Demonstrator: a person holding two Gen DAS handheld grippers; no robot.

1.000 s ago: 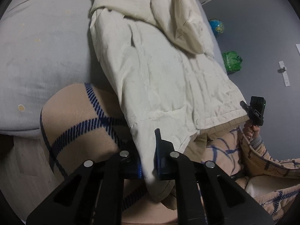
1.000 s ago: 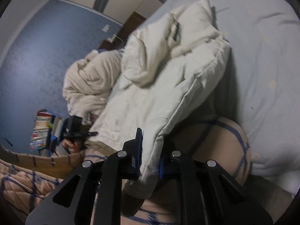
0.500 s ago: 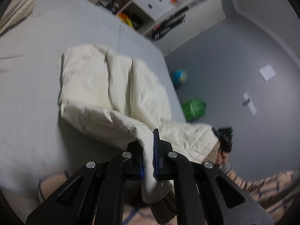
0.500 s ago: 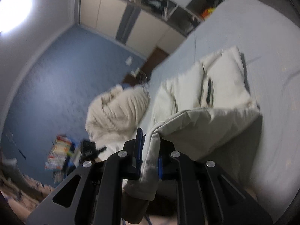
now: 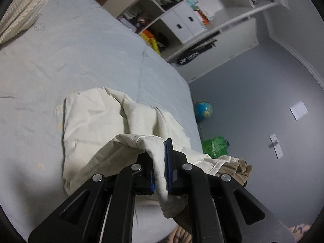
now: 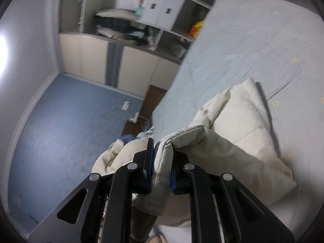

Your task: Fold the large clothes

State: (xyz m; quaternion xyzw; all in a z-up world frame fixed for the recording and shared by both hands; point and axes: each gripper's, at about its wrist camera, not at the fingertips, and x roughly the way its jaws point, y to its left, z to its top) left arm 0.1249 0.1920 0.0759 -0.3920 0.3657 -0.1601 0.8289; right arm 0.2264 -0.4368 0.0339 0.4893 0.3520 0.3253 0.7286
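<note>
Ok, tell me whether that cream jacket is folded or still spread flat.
Partly folded: both grippers, left and right, pinch the cream jacket at an edge lifted over the part lying on the bed.

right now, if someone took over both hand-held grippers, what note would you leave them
Left hand-held gripper: shut on the hem of the cream padded jacket.
Right hand-held gripper: shut on the same jacket's thick edge.
Where things are: the jacket's far part lies bunched on the grey bed sheet; the near edge is lifted off it in both grips.
Done: both grips set, near edge raised toward the far part.
Left: probably lay the held edge over the far part, release, square up the fold.
</note>
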